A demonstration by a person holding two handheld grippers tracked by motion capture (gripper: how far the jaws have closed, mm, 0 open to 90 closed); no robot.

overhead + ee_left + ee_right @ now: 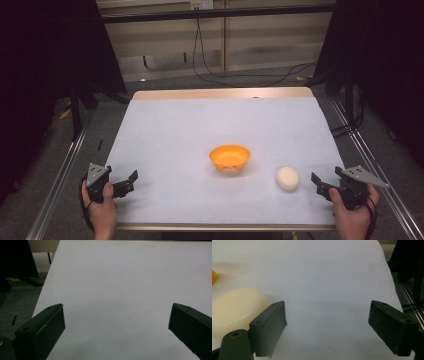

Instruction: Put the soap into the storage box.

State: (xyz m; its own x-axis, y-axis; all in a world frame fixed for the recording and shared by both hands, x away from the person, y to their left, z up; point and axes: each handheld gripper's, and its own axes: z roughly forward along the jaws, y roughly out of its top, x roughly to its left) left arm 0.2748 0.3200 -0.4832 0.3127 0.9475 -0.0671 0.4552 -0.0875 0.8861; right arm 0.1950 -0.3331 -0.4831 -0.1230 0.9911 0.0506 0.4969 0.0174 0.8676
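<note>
An orange bowl [229,156] stands upright near the middle of the white-covered table [200,125]; its edge [214,276] peeks in at the left of the right gripper view. A cream, egg-shaped lump [288,178] lies to the bowl's right, close to the front edge. My right gripper [320,185] rests just right of the lump, open and holding nothing. In the right gripper view the lump [237,307] sits left of and beyond the left jaw, outside the open right gripper [328,312]. My left gripper [130,183] is at the front left corner, open over bare sheet [116,315].
A hand holds each gripper at the table's front edge. Metal rails [65,170] run along both sides of the table. Cables [235,75] lie on the floor beyond the far edge, and dark curtains hang at left and right.
</note>
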